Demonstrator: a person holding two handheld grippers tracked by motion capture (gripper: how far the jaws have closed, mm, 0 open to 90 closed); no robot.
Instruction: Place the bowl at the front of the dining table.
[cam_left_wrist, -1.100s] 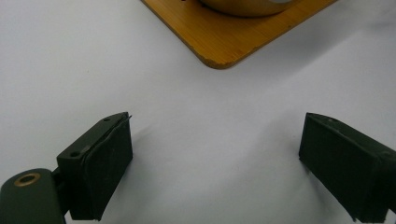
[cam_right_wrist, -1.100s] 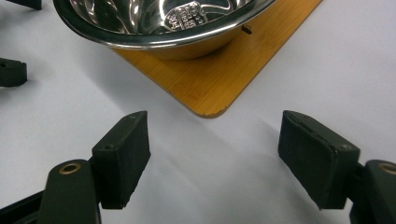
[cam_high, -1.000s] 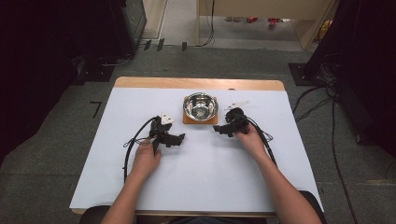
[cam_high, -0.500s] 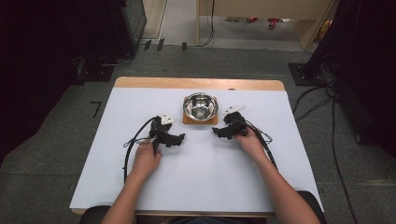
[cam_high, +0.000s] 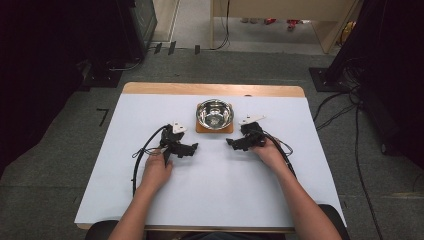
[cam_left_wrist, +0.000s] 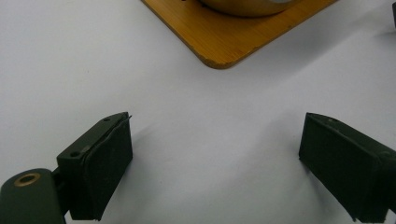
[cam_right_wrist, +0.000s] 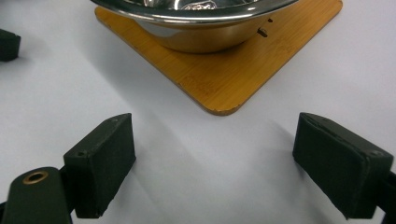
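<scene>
A shiny steel bowl (cam_high: 214, 113) sits on a square bamboo board (cam_high: 200, 129) at the middle back of the white table. My left gripper (cam_high: 192, 148) rests on the table front-left of the board, open and empty (cam_left_wrist: 215, 161). My right gripper (cam_high: 231, 144) rests front-right of the board, facing the left one. Its jaws have just been opening and stand wide with nothing between them (cam_right_wrist: 215, 163). The board's near corner (cam_right_wrist: 223, 109) lies just beyond the right fingertips, with the bowl (cam_right_wrist: 201, 23) behind it. In the left gripper view the board corner (cam_left_wrist: 219, 63) lies ahead.
A white sheet (cam_high: 215, 195) covers the table, with a wooden strip (cam_high: 150, 88) along its far edge. Black cables (cam_high: 142, 155) trail from both grippers. Dark equipment and floor cables (cam_high: 345, 105) surround the table.
The right gripper has slid slightly back toward the person and its jaws have spread wider. The left hand has kept still.
</scene>
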